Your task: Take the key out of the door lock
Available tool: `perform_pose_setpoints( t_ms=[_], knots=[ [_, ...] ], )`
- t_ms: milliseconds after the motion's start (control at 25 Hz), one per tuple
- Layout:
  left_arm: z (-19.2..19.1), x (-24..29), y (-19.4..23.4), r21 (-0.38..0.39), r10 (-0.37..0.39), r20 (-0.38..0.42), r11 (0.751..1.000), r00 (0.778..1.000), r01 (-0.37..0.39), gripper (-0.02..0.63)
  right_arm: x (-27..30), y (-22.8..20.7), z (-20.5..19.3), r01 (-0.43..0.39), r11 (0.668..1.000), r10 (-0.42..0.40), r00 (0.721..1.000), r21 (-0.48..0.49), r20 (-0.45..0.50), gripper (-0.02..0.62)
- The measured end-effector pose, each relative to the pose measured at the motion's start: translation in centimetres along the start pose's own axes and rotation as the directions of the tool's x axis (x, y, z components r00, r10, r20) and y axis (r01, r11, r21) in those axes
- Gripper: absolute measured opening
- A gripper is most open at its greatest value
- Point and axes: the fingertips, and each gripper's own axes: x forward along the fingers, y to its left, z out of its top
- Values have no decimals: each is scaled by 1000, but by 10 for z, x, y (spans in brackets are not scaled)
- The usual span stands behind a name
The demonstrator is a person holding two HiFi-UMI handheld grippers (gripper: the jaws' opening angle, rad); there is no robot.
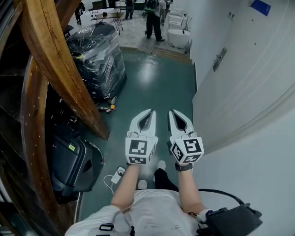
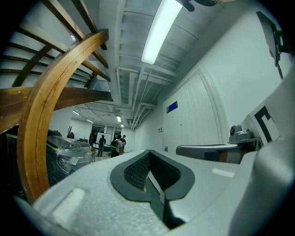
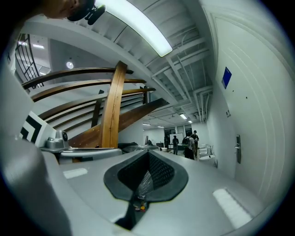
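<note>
Biggest of all is the white wall [image 1: 258, 152] running down the three o'clock side of the corridor, with a white panelled door [image 1: 244, 69] set in it towards two o'clock. The green floor [image 1: 156, 87] stretches ahead to twelve o'clock. A curved wooden stair frame [image 1: 55, 60] fills the nine to eleven o'clock side. Beside it at eleven o'clock sits a plastic-wrapped pallet load [image 1: 97, 55]. A black case [image 1: 69, 166] lies at eight o'clock, carrying a small yellow-green label [image 1: 71, 147] too small to read. Several people [image 1: 153, 20] stand far off at twelve o'clock. The person's bare forearms reach out from six o'clock. The left gripper [image 1: 151, 110] and right gripper [image 1: 172, 112] are held level and side by side at the centre, well apart from the door. Each gripper's fingers are pressed together with nothing between them. Each carries a cube of black-and-white square markers, with patterns only and no words. The door's lock plate [image 1: 219, 59] is at one o'clock, with its handle showing as a dark strip. The key itself is too small to make out. A blue sign [image 1: 261, 6] sits high on the wall at one o'clock, with no lettering legible. A small white charger [image 1: 120, 172] with its cable lies on the floor at seven o'clock, near the person's shoes.
</note>
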Motion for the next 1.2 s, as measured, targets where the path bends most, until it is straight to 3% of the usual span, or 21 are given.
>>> perform_pose_setpoints(
  t_ms=[240,480,640,800,880,1040,1200],
  knots=[
    [-18,98,43,26,29,-24,999,999,-28,0,93,-61,-6,-26,999,25,999,28,31,6],
    [8,215,53,90,32,19,995,999,-33,0,163,-169,43,1,1000,0,992,-5,128,6],
    [5,268,58,115,47,27,992,999,-50,0,198,-219,26,19,1000,-20,995,8,95,6],
    [-40,312,66,189,37,-99,982,994,-17,0,236,-250,-11,63,998,-63,998,17,-13,6],
    [-58,332,82,182,54,-132,983,990,-30,-2,254,-258,-21,77,997,-77,997,13,-27,6],
    [-67,377,127,139,86,-96,988,992,-72,-2,310,-272,-30,68,998,-68,998,12,-12,6],
    [-70,437,182,133,48,-86,990,995,-37,-2,391,-283,-34,63,998,-63,998,13,-12,6]
  ],
)
